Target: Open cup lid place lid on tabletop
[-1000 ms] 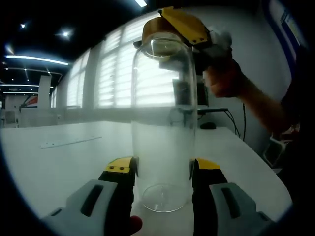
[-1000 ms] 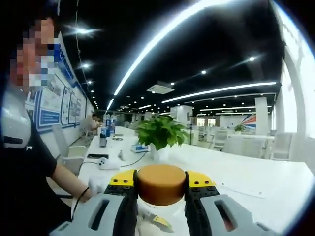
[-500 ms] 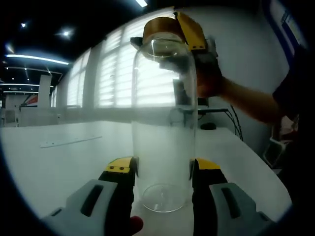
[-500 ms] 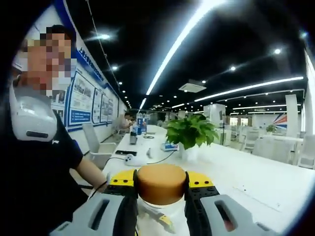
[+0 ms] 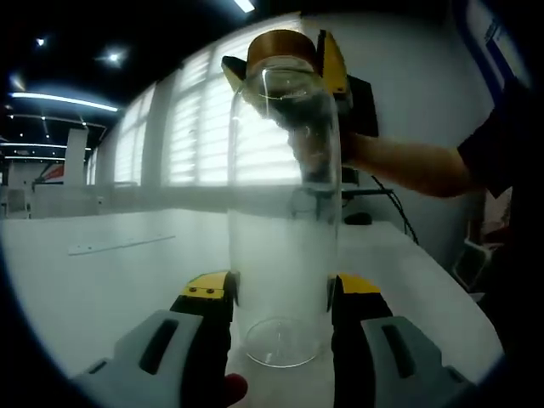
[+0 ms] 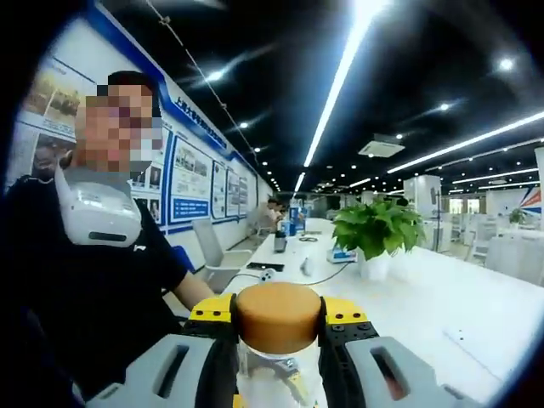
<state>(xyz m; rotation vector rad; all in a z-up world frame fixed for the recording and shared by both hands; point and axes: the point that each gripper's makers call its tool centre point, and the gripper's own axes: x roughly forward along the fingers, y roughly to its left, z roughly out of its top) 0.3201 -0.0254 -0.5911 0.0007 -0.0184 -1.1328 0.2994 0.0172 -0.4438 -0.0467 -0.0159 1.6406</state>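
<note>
My left gripper point(image 5: 280, 297) clamps the clear cup point(image 5: 285, 212) low down; right gripper point(image 6: 278, 316) pinches its tan lid point(image 6: 278, 316) (2 jaws snug).

The cup point(image 5: 285, 212) is clear glass, its lid point(image 6: 278, 317) tan-orange, the right gripper point(image 6: 278, 327) yellow-tipped over grey, the tabletop point(image 5: 110, 272) white.

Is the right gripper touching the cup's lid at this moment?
Touching. In the right gripper view, the right gripper has both jaws pressed against the sides of the tan lid, with no gap on either side.
</note>
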